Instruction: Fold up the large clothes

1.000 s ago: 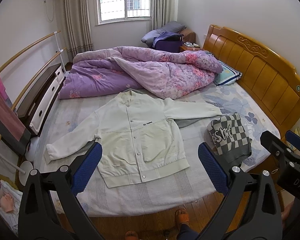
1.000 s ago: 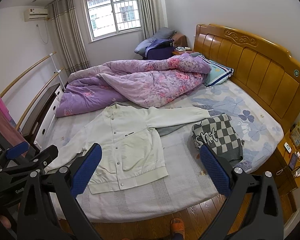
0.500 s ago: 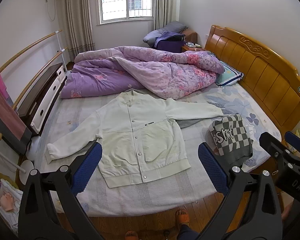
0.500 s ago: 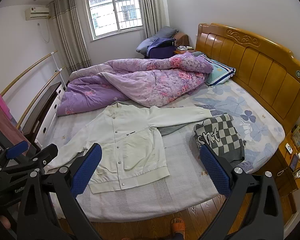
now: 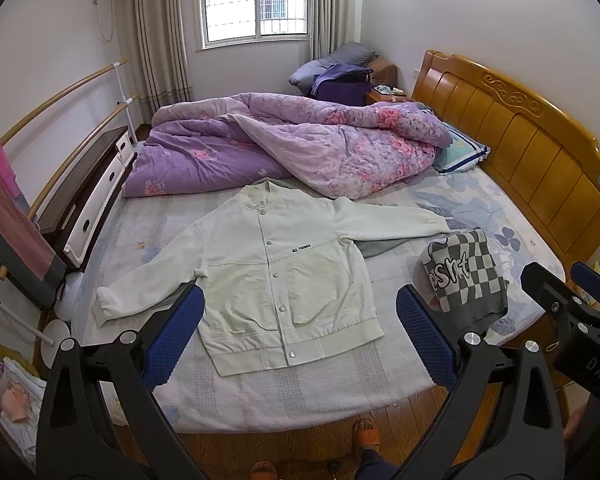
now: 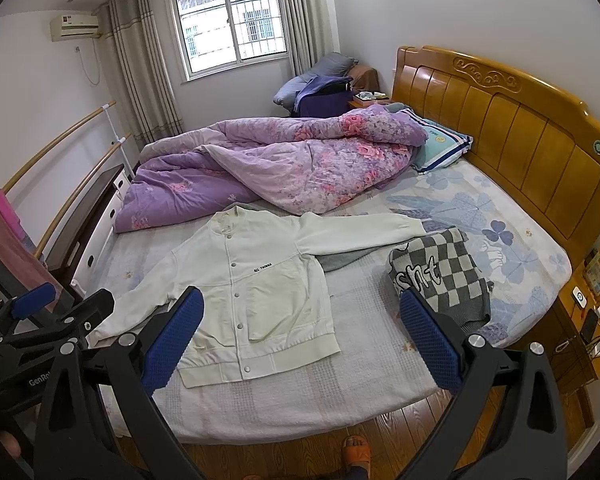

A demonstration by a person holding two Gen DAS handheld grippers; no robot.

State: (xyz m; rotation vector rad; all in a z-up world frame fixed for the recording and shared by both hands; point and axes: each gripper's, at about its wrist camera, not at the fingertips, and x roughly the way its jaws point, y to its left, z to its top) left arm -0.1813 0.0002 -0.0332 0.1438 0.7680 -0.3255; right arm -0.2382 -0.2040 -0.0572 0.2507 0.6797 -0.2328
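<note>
We hold our left tongs [image 5: 298, 334] and right tongs [image 6: 300, 334] wide open and empty above the bed [image 5: 300, 392]. A cream snap-front cotton jacket [image 5: 272, 276] lies flat there, sleeves spread, beside a folded grey-and-white checkered knit sweater [image 5: 466, 276].

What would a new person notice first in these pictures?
First, the white jacket lying flat and buttoned on the bed, sleeves spread. Behind it a purple quilt lies crumpled, and a folded checked sweater sits at the jacket's right. Both grippers, left and right, are open above the near edge.
</note>
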